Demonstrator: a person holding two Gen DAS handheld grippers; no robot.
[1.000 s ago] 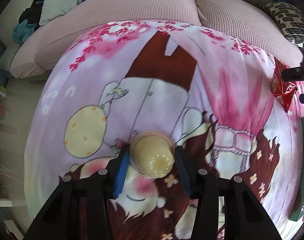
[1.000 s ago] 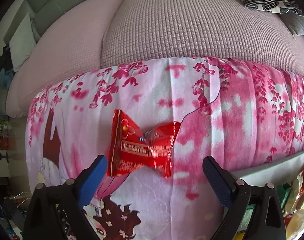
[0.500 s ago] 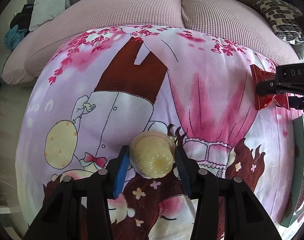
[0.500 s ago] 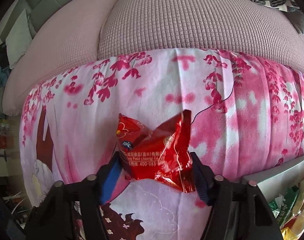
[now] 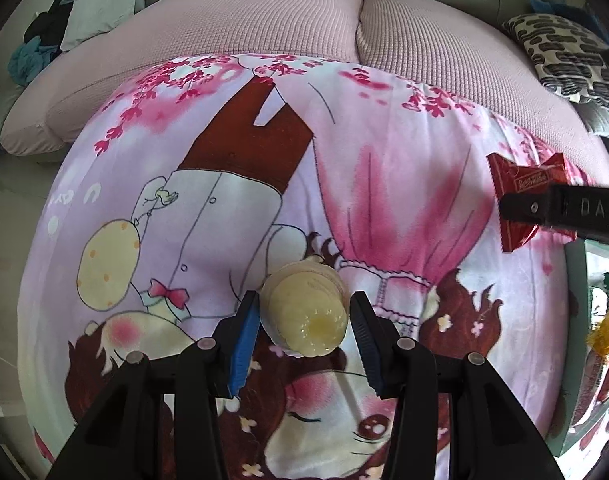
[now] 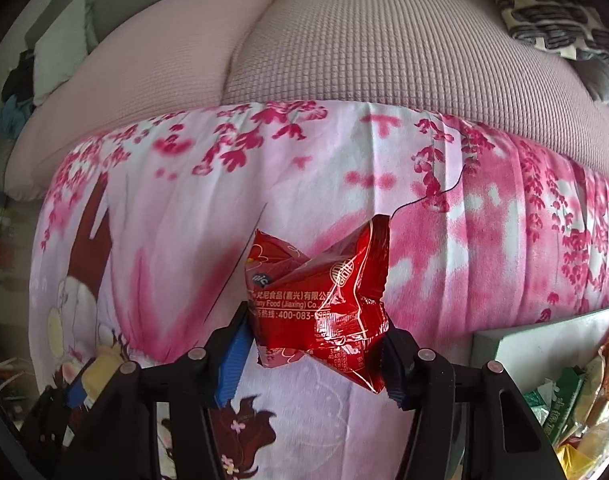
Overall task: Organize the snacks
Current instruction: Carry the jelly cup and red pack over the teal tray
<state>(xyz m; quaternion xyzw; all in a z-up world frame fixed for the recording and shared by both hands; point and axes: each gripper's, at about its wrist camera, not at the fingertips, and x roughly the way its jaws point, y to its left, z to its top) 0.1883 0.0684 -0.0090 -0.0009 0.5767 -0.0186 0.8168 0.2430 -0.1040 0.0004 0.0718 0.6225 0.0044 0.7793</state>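
Between our left fingers (image 5: 306, 338) we hold a pale yellow jelly cup (image 5: 306, 316), gripped on both sides above the cartoon blanket (image 5: 232, 208). Our right fingers (image 6: 314, 354) are closing on a red snack packet (image 6: 324, 300), crumpled between them. Right of those fingers, a green box (image 6: 544, 336) holds more snacks. Beyond lies the pink sofa (image 6: 344, 48).

glossy crinkled red foil packet (image 6: 324, 300), translucent smooth plastic jelly cup (image 5: 304, 316), soft matt printed blanket (image 5: 224, 200), waffle-textured sofa cushion (image 6: 364, 40)
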